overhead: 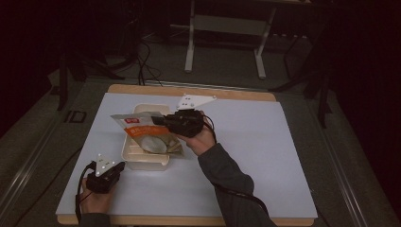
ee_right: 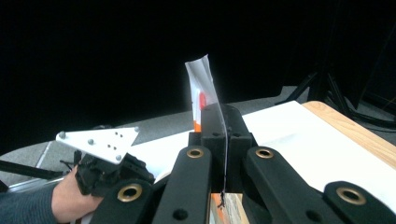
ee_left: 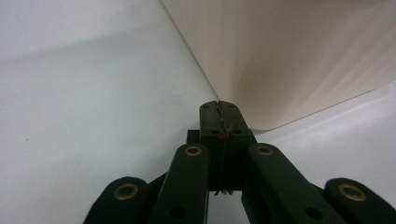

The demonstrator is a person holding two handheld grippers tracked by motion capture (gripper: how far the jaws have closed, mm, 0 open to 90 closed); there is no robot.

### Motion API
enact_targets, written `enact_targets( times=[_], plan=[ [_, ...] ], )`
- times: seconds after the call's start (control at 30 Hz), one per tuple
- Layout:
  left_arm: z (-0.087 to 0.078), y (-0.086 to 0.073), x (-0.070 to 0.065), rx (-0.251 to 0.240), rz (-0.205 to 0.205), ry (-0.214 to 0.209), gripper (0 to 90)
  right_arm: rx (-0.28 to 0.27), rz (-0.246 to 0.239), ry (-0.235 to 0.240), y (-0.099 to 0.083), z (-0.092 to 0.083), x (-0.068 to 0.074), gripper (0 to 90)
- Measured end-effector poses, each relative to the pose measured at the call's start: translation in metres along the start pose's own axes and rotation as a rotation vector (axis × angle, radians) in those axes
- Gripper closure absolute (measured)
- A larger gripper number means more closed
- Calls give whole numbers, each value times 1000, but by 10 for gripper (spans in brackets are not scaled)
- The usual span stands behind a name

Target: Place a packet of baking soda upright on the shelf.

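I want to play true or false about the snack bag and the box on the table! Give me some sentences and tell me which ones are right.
1. The right gripper is shut on the bag. True.
2. The bag lies flat on the table beside the box. False: it is held above the box.
3. The left gripper has its jaws closed with nothing between them. True.
4. The box is bright blue. False: it is cream-coloured.
5. The left gripper sits at the near end of the box. True.
6. The bag is plain black. False: it is orange and white.
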State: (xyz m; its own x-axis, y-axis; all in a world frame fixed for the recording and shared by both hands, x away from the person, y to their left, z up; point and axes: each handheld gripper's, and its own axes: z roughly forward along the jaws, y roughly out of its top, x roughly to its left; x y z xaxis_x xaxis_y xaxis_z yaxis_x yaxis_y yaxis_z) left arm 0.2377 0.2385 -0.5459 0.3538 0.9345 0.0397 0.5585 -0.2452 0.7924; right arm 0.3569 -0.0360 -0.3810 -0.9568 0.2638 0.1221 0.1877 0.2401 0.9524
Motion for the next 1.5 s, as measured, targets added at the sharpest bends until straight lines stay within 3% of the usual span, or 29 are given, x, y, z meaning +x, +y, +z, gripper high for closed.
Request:
enact_targets(
  times=[0.17, 0.37, 0.53, 0.6, 1.07, 1.3, 1.5],
  plan=[
    [-1, -1, 0, 0, -3, 1, 894, -15, 7, 3, 2, 12, 1, 900],
    [-2, -1, 1, -2, -5, 2, 894, -70, 45, 4, -1, 23, -2, 900],
    [-3, -1, 1, -6, -9, 2, 894, -108, 114, 4, -16, 28, -12, 900],
    [-3, -2, 1, -4, -9, 4, 894, -131, 156, -4, -23, 27, -19, 900],
    [-3, -1, 1, 0, -9, 10, 894, -184, 266, -47, -48, 16, -38, 900],
    [-3, -1, 0, 1, -4, 11, 894, -156, 274, -57, -58, 14, -40, 898],
    [-2, -1, 0, 1, -2, 12, 894, -89, 227, -74, -64, 11, -38, 830]
  ],
)
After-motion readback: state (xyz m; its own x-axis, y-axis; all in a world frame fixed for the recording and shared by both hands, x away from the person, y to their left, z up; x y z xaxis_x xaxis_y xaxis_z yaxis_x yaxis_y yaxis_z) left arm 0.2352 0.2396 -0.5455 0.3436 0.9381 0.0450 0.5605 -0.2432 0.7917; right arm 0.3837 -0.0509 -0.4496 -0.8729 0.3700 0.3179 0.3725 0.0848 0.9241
